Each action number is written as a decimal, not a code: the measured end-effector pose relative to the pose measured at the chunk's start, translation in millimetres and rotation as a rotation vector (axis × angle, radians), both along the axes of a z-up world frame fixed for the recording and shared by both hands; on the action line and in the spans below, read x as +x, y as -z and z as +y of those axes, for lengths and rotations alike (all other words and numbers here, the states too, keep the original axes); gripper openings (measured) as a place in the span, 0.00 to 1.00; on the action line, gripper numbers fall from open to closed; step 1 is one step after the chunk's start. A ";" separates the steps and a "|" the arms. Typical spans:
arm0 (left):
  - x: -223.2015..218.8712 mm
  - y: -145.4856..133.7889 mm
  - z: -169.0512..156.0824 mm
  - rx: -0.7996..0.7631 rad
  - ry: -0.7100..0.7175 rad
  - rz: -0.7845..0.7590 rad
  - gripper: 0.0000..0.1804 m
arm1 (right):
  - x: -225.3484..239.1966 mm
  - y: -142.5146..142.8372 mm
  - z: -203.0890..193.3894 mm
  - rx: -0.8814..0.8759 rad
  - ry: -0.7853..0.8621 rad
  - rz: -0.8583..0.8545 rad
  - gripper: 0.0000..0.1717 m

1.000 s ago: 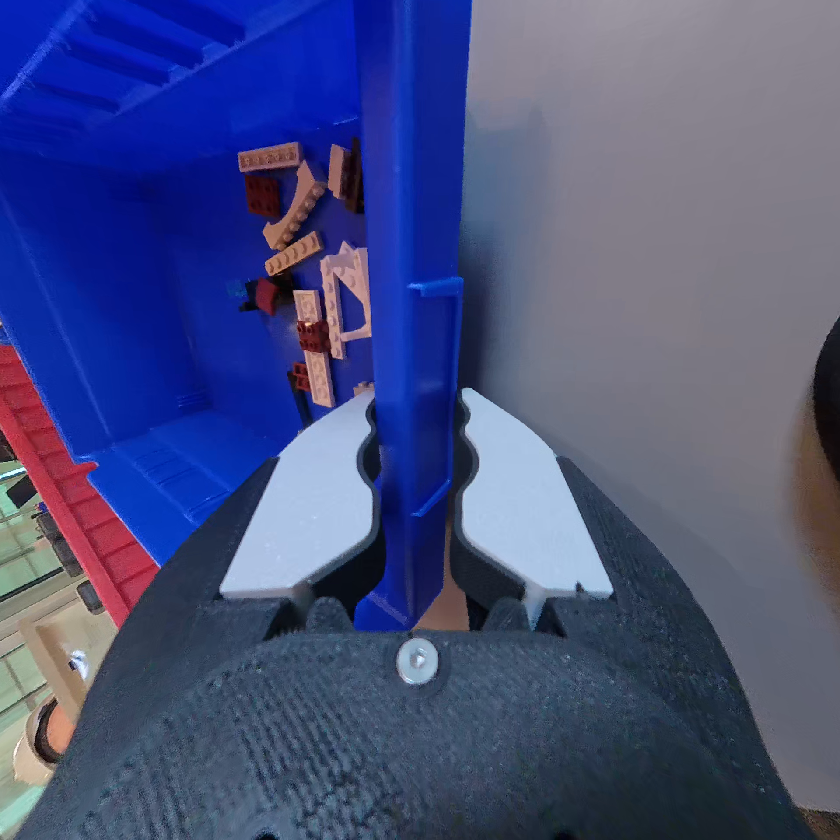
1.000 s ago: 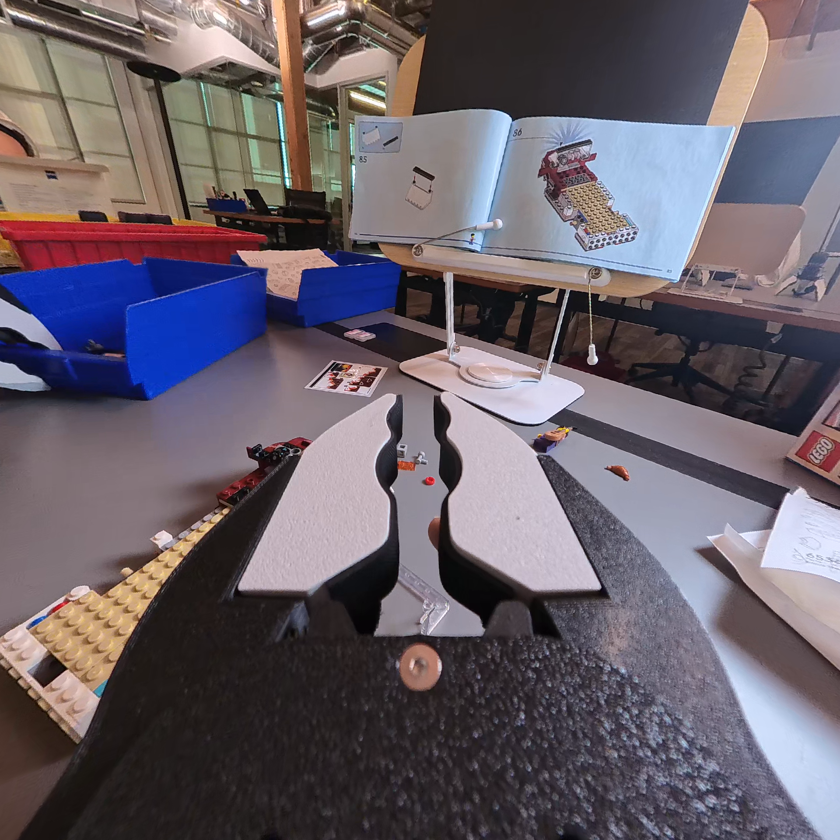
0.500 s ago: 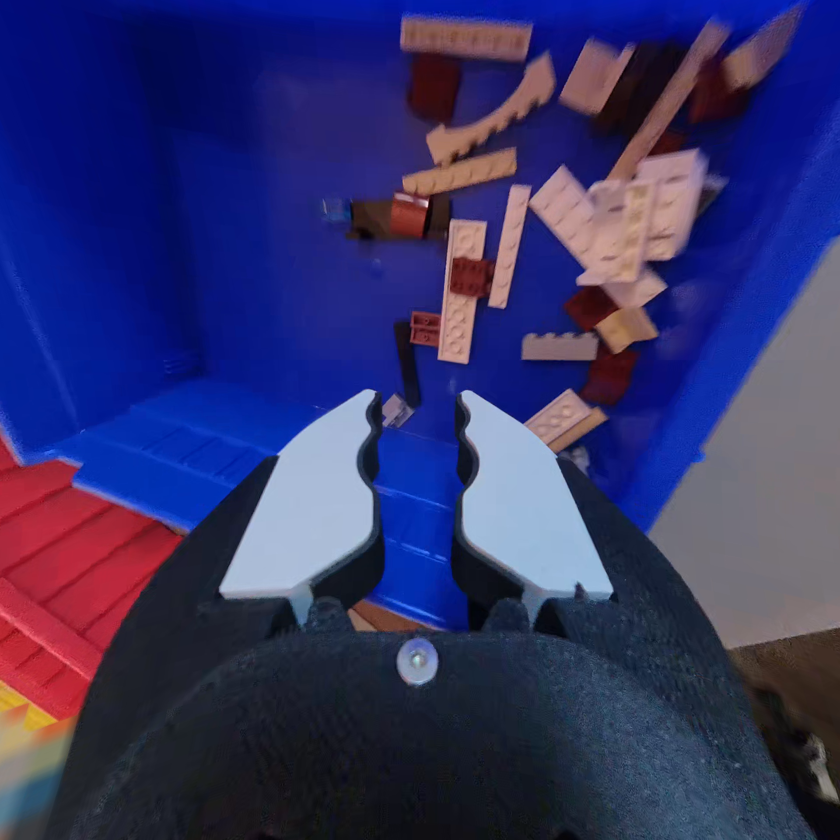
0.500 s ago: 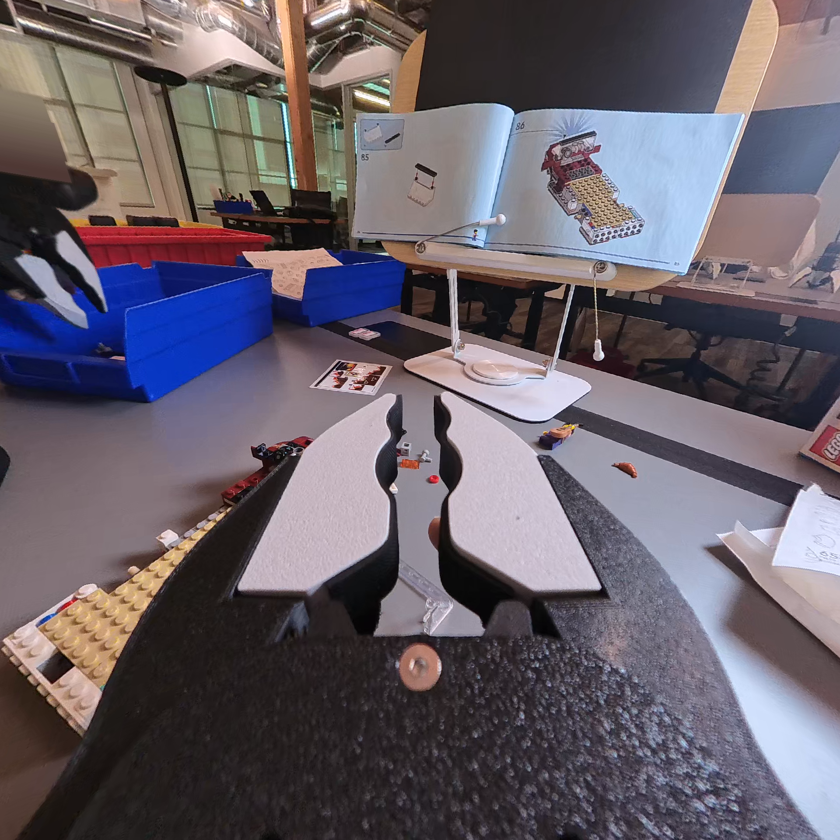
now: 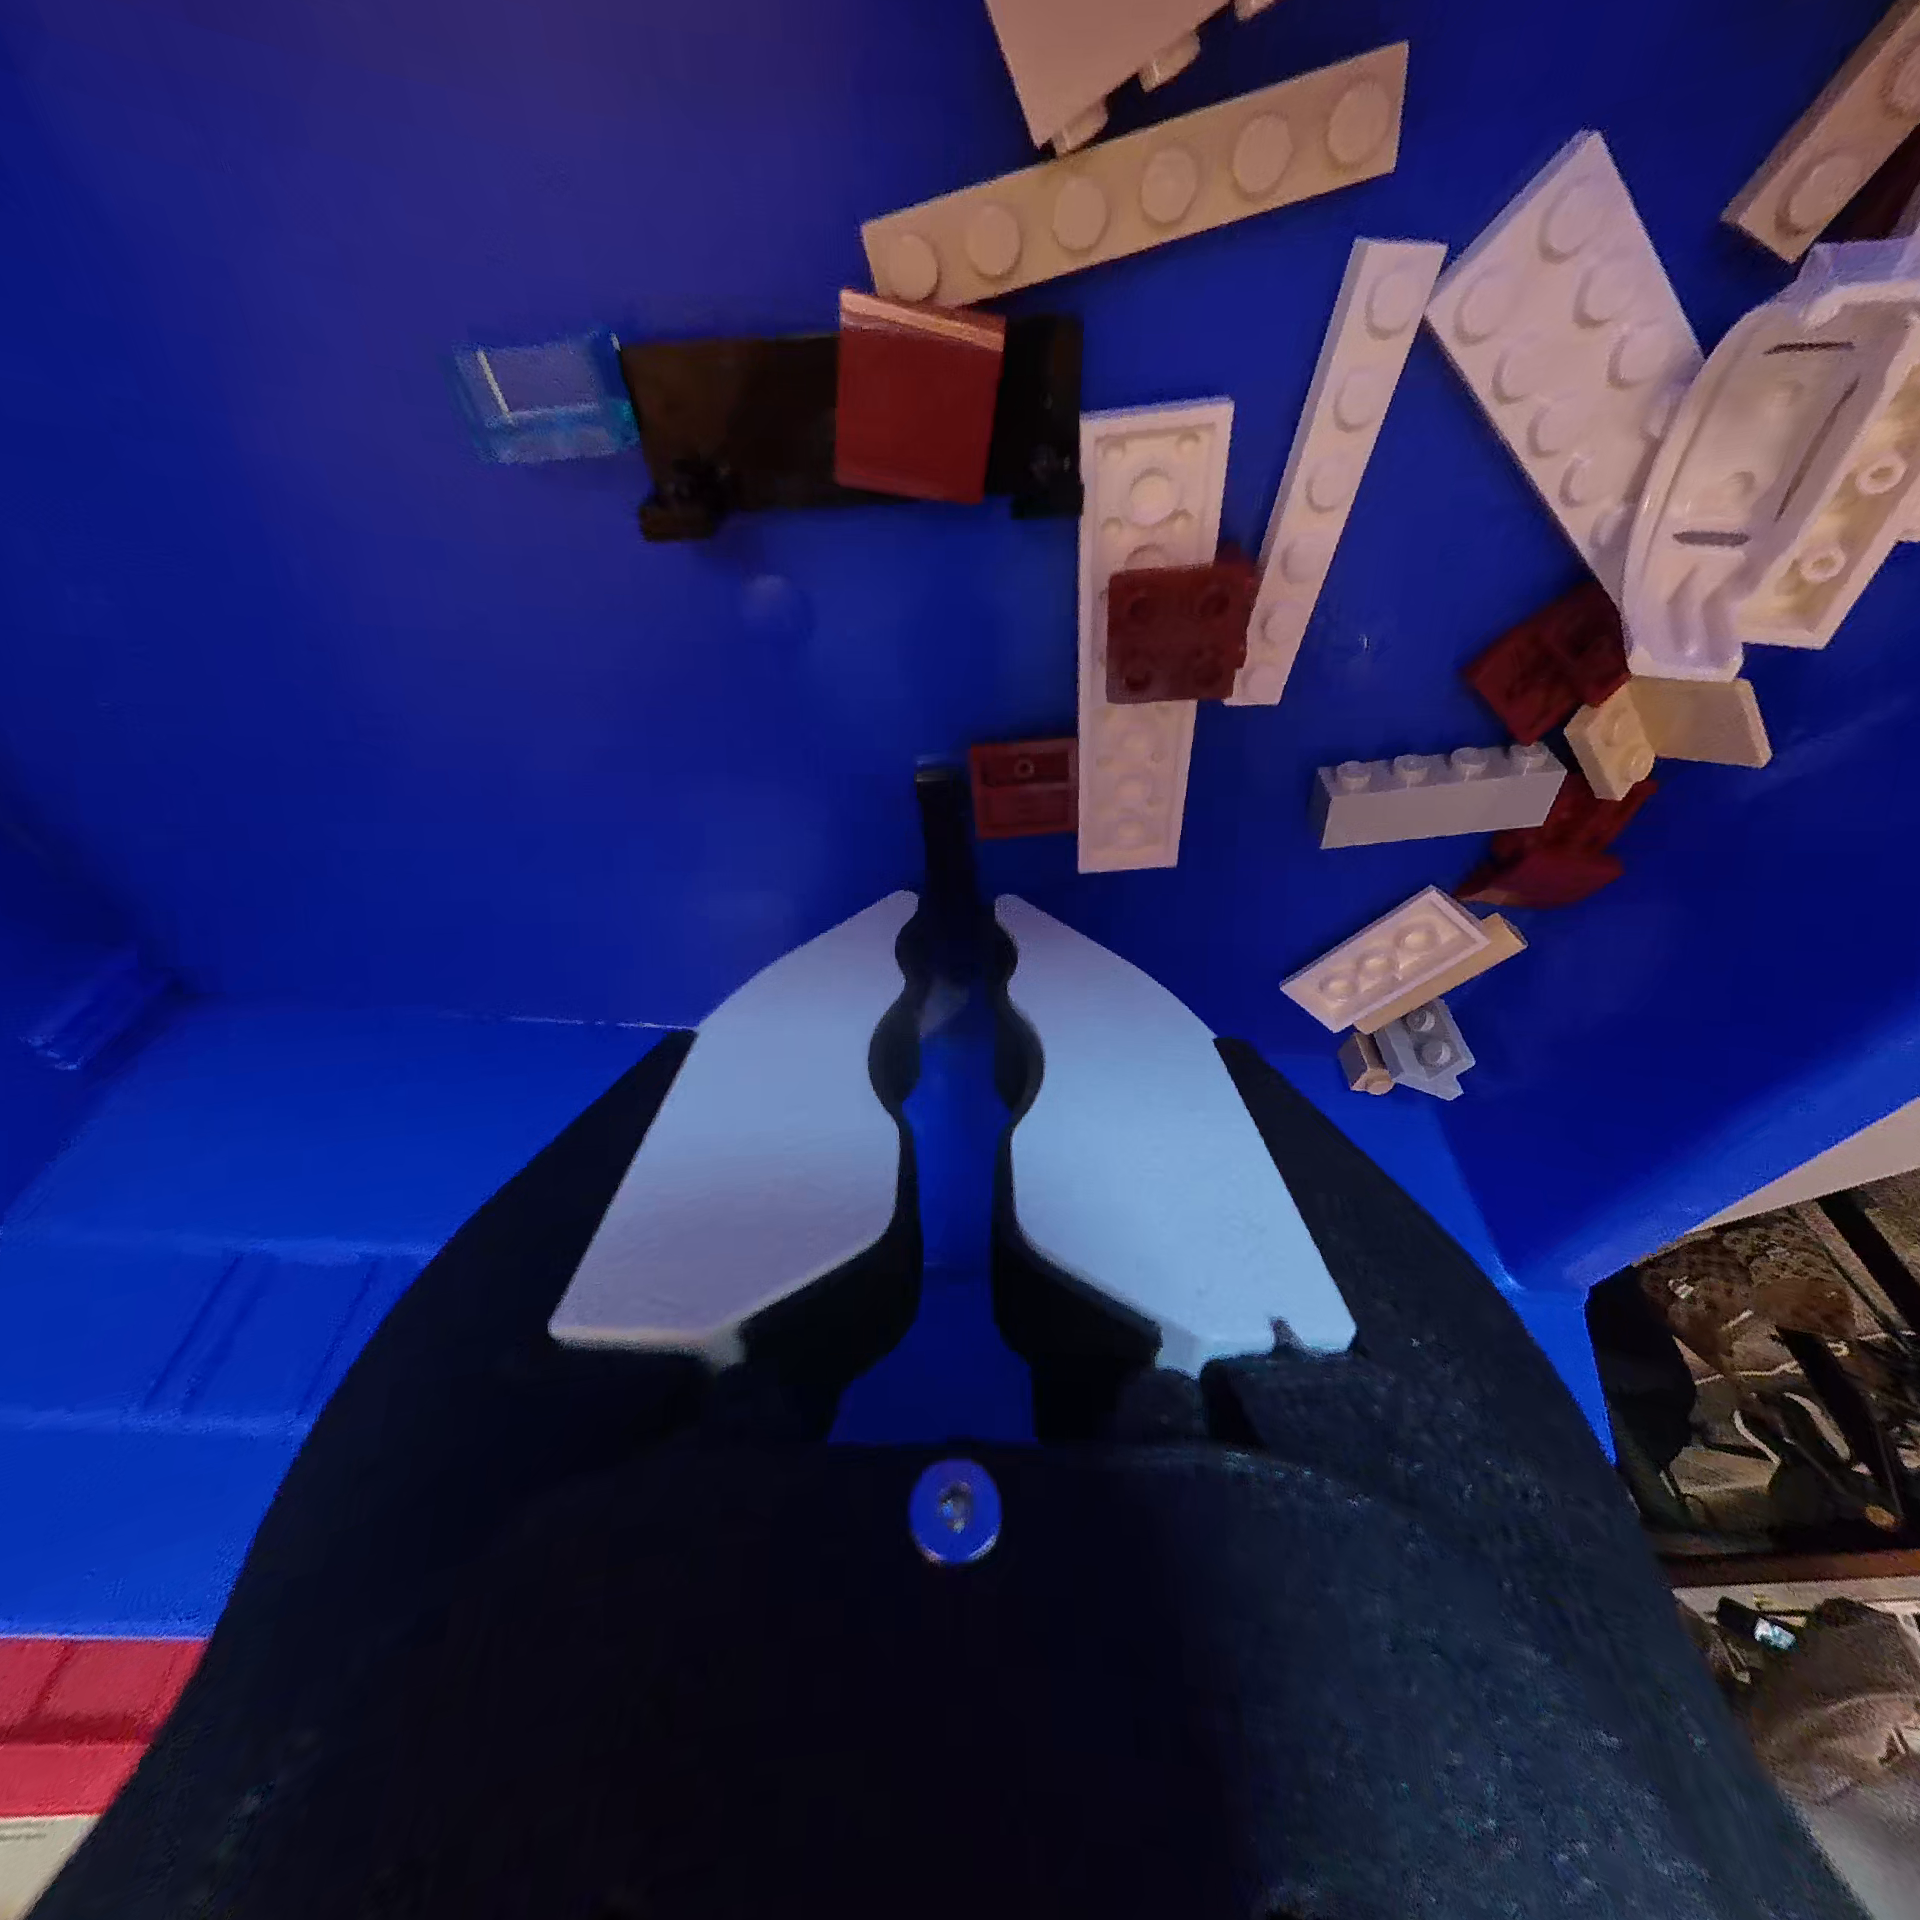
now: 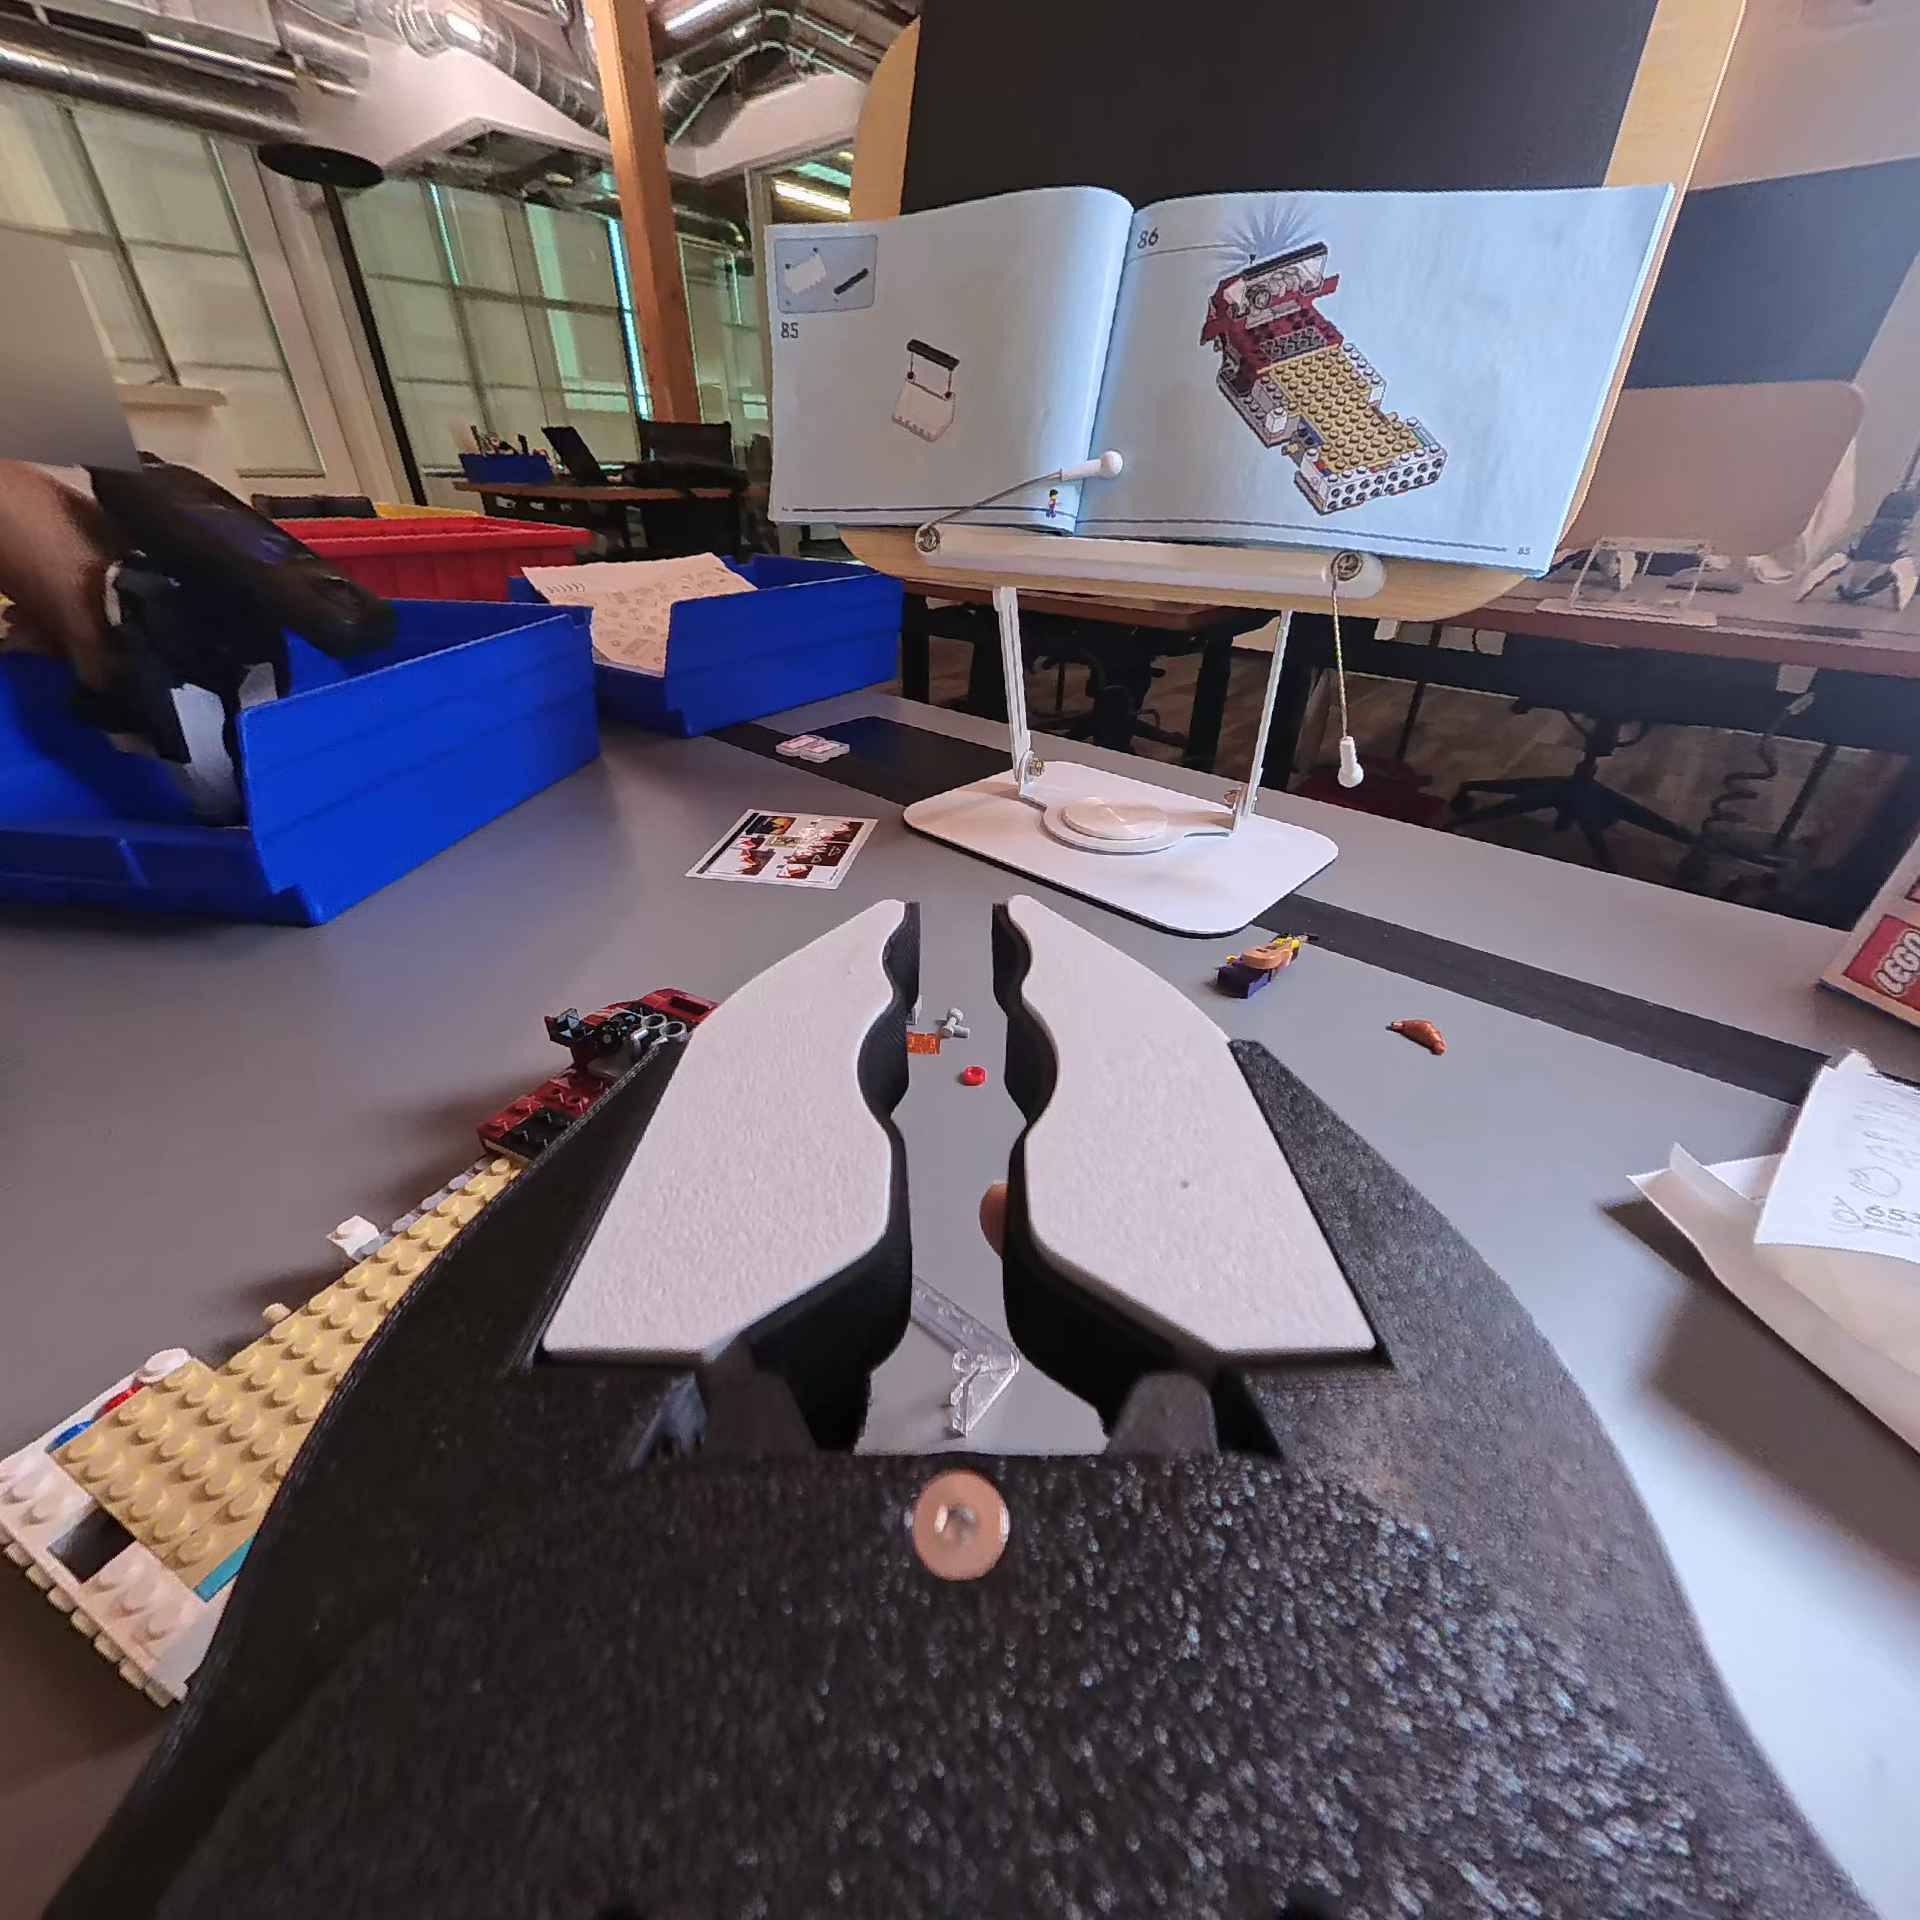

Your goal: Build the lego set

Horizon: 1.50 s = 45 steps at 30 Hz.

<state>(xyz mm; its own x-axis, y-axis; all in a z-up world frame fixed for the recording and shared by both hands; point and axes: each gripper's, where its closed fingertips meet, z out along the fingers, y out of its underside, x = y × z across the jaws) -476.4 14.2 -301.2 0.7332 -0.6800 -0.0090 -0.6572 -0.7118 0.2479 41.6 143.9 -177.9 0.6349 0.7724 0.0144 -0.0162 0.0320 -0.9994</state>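
Grey table: work surface carrying all items listed.

Blue bin: open tray that keeps loose bricks together; the left gripper reaches down into it.

Book stand: props an open instruction booklet upright, facing the work area.

Tan studded plate assembly: lies flat on the table, left of the right gripper, within easy reach.

Right gripper: low over the table, jaws slightly spread with only bare table and tiny parts seen between them; holds nothing.

Left gripper: jaws drawn close onto a slim black bar piece on the bin floor; contact appears made, judged a pinch.

Dark red tile: just beside the bar's far end
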 end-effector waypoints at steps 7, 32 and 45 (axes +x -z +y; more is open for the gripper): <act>33.0 -59.7 10.8 0.208 0.075 -0.012 0.05 | 1.5 -5.6 -1.8 0.013 -0.002 0.013 0.08; 336.7 -25.4 -19.0 0.301 0.478 -0.497 0.14 | 5.0 -21.9 -11.1 0.061 -0.015 0.040 0.08; 110.1 -23.3 -37.3 0.476 0.029 -0.056 0.26 | 5.7 -24.0 -11.8 0.063 -0.017 0.044 0.08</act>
